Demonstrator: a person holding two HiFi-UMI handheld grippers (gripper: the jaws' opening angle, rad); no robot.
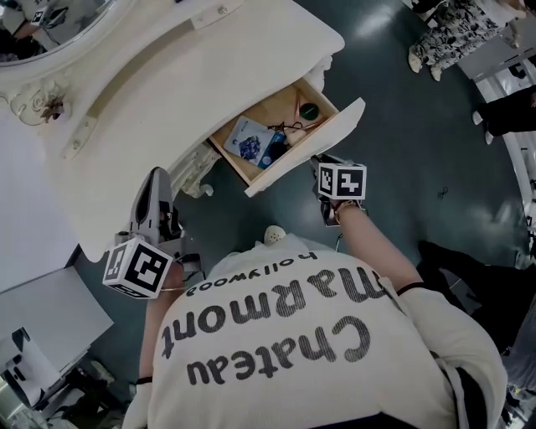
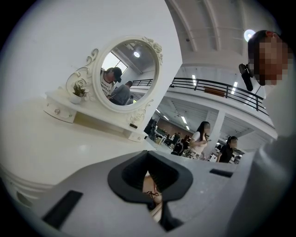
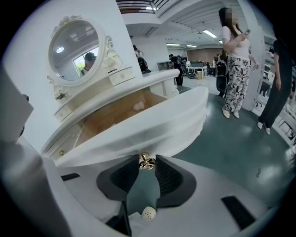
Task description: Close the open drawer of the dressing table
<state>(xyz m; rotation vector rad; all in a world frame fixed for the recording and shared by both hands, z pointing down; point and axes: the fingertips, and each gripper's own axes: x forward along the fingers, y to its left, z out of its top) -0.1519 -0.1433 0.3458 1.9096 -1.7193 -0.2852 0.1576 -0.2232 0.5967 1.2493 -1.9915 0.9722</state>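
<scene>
Shirt (image 1: 335, 360): nearest item to the head camera. It was pale fabric with dark lettering and filled the 6 o'clock part of the head view.
Left gripper (image 1: 156, 180): sat at 8 o'clock from the head-view centre, over the front edge of the dressing table. It pointed toward 12 o'clock and was well apart from the drawer.
Left fingers (image 2: 132, 178): tips were together. Nothing was clamped between them.
Right gripper (image 3: 147, 163): sat at 2 o'clock from the head-view centre, at the outer face of the drawer front.
Right fingers (image 3: 173, 178): partly apart and closed on the gold knob (image 3: 147, 160), with one pad against each side of it.
Drawer (image 1: 261, 111): stood at 12 o'clock from the head-view centre. It was pulled out from the dressing table, with its wooden interior exposed.
Drawer front (image 1: 311, 149): cream, curved panel on the side of the drawer toward 4 o'clock. It carried the gold knob.
Drawer contents: a blue packet (image 1: 251, 141) lay near the 8 o'clock end and a dark round item (image 1: 309, 110) near the 2 o'clock end. Thin cords lay between them.
Tabletop (image 1: 167, 92): cream surface extending from the drawer toward 9 o'clock.
Mirror (image 1: 42, 25): round, in an ornate cream frame, at 10 o'clock in the head view.
Floor (image 1: 402, 126): dark and glossy, at 3 o'clock from the drawer.
Bystander: patterned trousers (image 1: 456, 33) were visible at 1 o'clock, well apart from the dressing table.
</scene>
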